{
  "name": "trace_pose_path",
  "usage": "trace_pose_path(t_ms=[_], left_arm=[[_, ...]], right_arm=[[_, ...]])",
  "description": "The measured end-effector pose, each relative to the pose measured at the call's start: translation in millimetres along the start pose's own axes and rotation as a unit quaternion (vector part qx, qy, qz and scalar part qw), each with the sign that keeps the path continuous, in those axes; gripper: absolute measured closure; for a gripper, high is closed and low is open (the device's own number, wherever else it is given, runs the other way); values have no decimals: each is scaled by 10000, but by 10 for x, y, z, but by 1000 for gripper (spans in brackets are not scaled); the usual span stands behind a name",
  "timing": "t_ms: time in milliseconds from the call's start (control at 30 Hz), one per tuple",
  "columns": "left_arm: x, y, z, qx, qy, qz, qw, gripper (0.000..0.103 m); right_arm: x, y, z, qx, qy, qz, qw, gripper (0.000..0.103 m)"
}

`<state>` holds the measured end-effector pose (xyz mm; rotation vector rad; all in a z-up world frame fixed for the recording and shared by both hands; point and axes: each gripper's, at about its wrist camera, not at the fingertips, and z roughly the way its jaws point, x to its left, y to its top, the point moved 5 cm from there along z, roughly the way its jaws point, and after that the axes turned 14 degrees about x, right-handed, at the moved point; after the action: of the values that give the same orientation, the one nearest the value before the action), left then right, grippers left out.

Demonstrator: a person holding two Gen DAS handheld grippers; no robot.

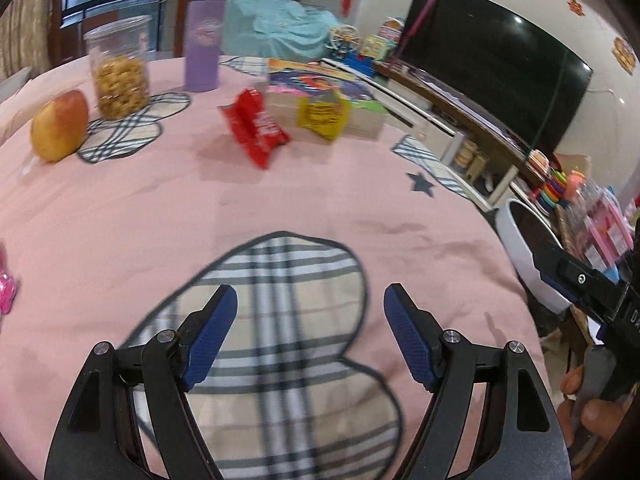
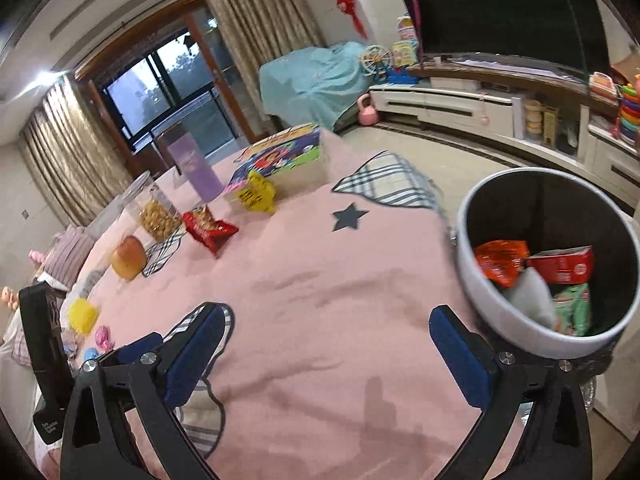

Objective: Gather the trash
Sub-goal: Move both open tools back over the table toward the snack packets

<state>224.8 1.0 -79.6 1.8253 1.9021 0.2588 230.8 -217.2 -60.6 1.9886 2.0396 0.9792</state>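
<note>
beside table edge: white bin (image 2: 516, 320) holds orange, red, green wrappers | left gripper (image 1: 310, 332), right gripper (image 2: 326, 354) spread, empty

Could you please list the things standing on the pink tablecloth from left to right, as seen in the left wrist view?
Apple → clear jar of snacks → purple tumbler → red snack wrapper → yellow wrapper, which leans against the box of picture books behind it.
</note>
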Motion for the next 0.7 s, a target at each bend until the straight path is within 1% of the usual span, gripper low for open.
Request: trace_pose_path(t_ms=[233, 467, 700], left_arm=[[296, 52, 64, 49, 110, -310, 9994, 25], [389, 153, 152, 99, 188, -382, 9990, 25], [417, 326, 267, 155, 249, -401, 9988, 25]], right_arm=[[142, 20, 264, 187, 128, -23, 9997, 0], [169, 94, 456, 274, 201, 53, 9994, 0], [203, 233, 605, 314, 307, 34, 9990, 0]])
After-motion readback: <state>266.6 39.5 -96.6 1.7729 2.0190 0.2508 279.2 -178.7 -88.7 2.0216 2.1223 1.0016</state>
